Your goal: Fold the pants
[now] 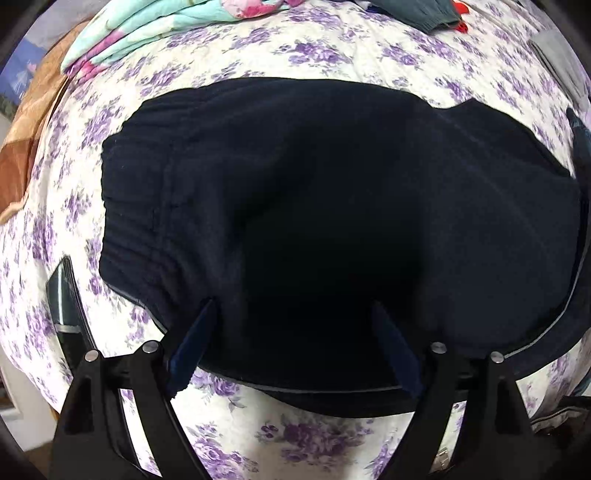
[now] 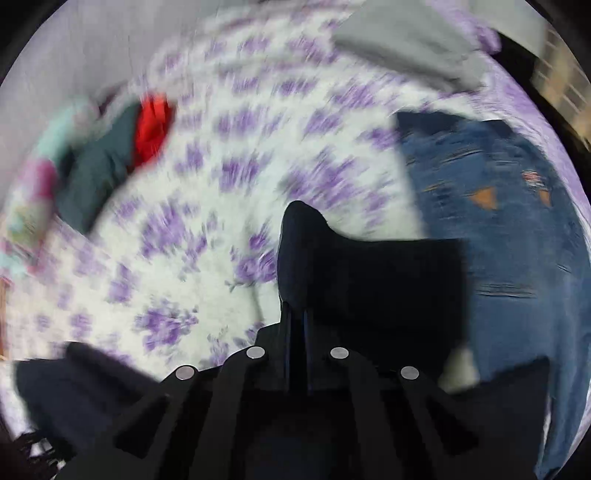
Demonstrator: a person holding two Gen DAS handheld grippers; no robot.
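Dark navy pants (image 1: 332, 221) lie folded in a broad pad on the flowered bed sheet (image 1: 295, 443), ribbed waistband (image 1: 136, 206) to the left. My left gripper (image 1: 295, 332) points down over their near edge, jaws wide open, one fingertip (image 1: 201, 328) by the waistband corner, the other on the cloth. The right wrist view is blurred. There my right gripper (image 2: 295, 314) is shut, and a fold of the dark navy cloth (image 2: 369, 280) stands up from between its fingers.
Blue jeans (image 2: 517, 240) lie to the right, and a grey cloth (image 2: 406, 48) lies beyond them. A red garment (image 2: 153, 125) and a dark green one (image 2: 96, 173) sit at the far left. A teal flowered blanket (image 1: 147, 29) lies at the far side, and a glossy black object (image 1: 64, 295) lies left of the pants.
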